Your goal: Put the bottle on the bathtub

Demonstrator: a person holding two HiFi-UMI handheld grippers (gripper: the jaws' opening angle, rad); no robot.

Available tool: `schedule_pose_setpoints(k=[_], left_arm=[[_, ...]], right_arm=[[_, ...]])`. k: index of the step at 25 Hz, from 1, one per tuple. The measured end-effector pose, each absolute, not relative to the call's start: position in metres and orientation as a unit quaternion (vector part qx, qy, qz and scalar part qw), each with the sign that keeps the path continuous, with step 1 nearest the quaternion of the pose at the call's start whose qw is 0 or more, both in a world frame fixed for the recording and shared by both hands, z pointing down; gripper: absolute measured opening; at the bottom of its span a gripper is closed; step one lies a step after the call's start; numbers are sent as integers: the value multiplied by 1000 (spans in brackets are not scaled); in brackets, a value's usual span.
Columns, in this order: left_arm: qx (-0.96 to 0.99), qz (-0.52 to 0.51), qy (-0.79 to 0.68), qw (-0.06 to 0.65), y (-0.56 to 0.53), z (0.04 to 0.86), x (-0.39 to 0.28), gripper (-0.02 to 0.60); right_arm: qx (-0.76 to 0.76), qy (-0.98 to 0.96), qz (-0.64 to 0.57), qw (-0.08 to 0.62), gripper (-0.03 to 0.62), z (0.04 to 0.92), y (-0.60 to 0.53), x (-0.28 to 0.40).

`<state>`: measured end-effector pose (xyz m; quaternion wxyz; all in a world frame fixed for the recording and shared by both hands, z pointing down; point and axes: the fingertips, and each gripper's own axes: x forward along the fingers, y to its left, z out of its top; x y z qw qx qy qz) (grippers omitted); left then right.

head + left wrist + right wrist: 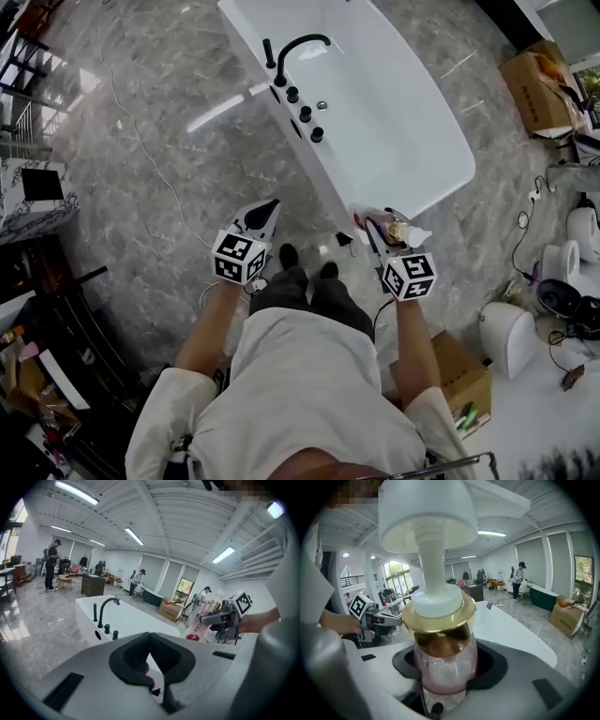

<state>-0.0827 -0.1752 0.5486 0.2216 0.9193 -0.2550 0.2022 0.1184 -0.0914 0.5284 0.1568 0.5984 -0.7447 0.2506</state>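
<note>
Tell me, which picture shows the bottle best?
The right gripper view: the bottle fills it, with pink body, gold collar and white pump. The head view shows it tiny by the tub; the left gripper view shows it small, far off.

Bathtub (412, 122) was plain white; faucet (298, 47) black. Floor (159, 159) was grey, marbled with pale veins. Bottle (443, 665) was clear pink and speckled, with gold collar and white pump. Cubes on left gripper (270, 208) and right gripper (382, 227) bore black-and-white square markers. Box (536, 89) was brown.
</note>
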Motion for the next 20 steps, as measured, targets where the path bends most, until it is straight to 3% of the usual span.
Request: schedule_pose_setpoints(k=[20], left_arm=[[898, 228, -282, 250, -201, 648, -30, 8]], right_arm=[[560, -759, 263, 204, 236, 649, -166, 157]])
